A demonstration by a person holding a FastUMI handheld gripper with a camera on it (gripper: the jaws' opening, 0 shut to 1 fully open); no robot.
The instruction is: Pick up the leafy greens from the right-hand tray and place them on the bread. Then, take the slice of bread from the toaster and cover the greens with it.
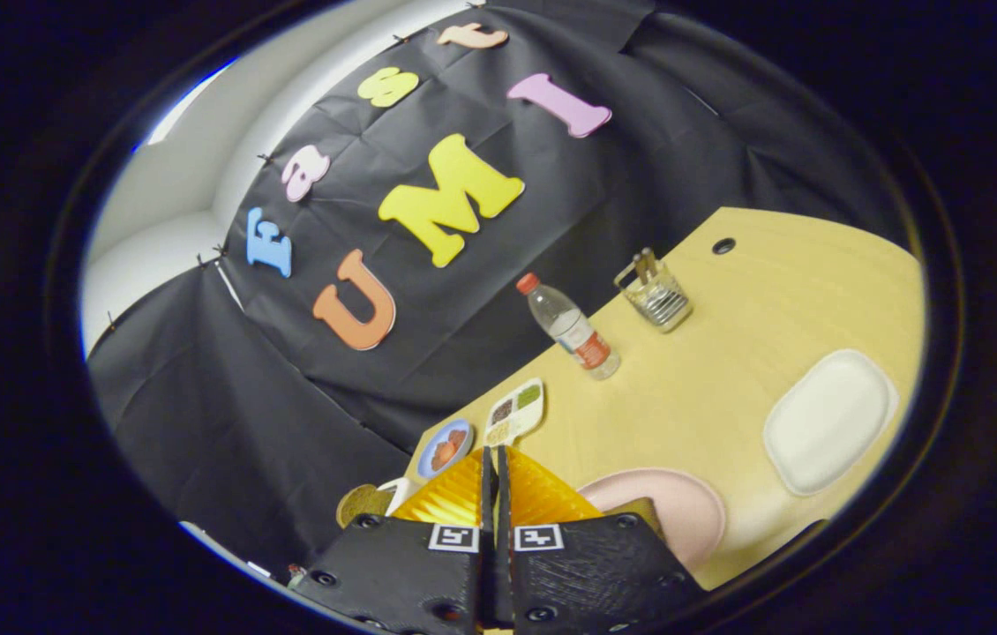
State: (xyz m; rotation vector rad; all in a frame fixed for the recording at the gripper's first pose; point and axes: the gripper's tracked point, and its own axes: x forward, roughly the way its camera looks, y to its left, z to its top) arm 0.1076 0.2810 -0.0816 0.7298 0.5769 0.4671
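Note:
My gripper is shut, its two fingers pressed together with nothing visible between them, held tilted above the near end of the wooden table. Just beyond the fingers on one side lies a pink plate with a brown edge of bread showing on it, partly hidden by the gripper body. On the other side of the fingers stands a white toaster with a brown slice of bread at it. Farther out past the pink plate lies a white tray, its surface plain white.
Ahead of the fingertips sit a blue dish with reddish food and a divided white tray of small fillings. Beyond them a plastic bottle and a glass cutlery holder stand by the table's far edge, against the black cloth wall.

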